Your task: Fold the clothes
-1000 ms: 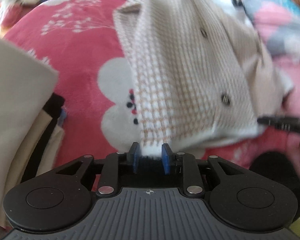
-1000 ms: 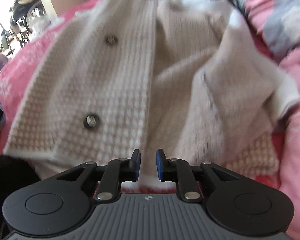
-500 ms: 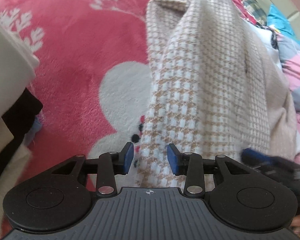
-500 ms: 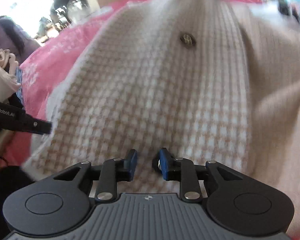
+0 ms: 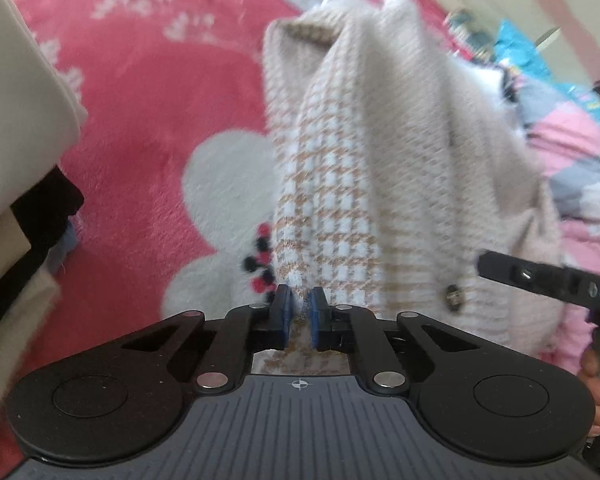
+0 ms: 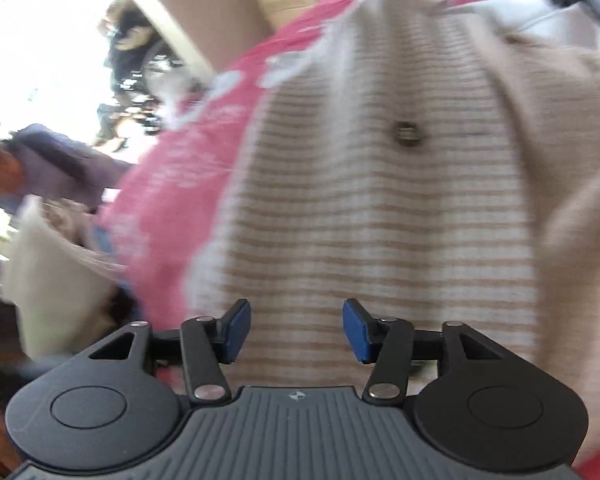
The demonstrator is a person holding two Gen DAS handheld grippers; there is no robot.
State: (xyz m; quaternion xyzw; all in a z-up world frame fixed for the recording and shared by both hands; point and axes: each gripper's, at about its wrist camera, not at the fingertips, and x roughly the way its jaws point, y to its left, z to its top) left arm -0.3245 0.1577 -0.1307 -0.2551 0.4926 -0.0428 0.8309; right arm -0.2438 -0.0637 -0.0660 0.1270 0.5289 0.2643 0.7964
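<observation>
My left claw (image 5: 299, 316) has just pinched the cardigan's (image 5: 364, 184) hem while my right claw (image 6: 297, 330) is opening, letting go.

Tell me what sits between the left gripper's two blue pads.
In the left wrist view, the left gripper is shut on the edge of the checked cardigan; only that knit fabric lies between the pads, above the pink blanket.

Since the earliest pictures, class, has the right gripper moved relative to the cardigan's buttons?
Yes. The right gripper has closed in on the cardigan: one button shows ahead where two did, and its jaws are opening over the knit.
</observation>
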